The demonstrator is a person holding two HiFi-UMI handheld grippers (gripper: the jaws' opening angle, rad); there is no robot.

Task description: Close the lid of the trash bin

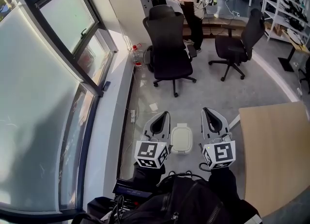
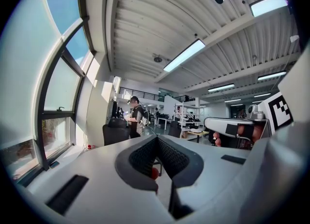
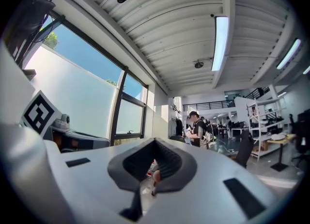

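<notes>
In the head view a small cream trash bin (image 1: 181,138) stands on the grey floor, and its lid lies flat on top. My left gripper (image 1: 167,114) hangs in the air to the bin's left and my right gripper (image 1: 204,110) to its right. Neither one touches the bin. Both point level toward the room and are shut on nothing. In the left gripper view the left gripper (image 2: 156,141) has its jaws pressed together, with the right gripper (image 2: 232,129) beside it. The right gripper view shows the right gripper (image 3: 155,144) shut too. Neither gripper view shows the bin.
Two black office chairs (image 1: 167,49) (image 1: 237,41) stand beyond the bin, and a person (image 1: 193,5) stands behind them. A wooden table (image 1: 276,155) is at the right. A window wall (image 1: 72,73) runs along the left, with a power strip (image 1: 132,116) at its foot.
</notes>
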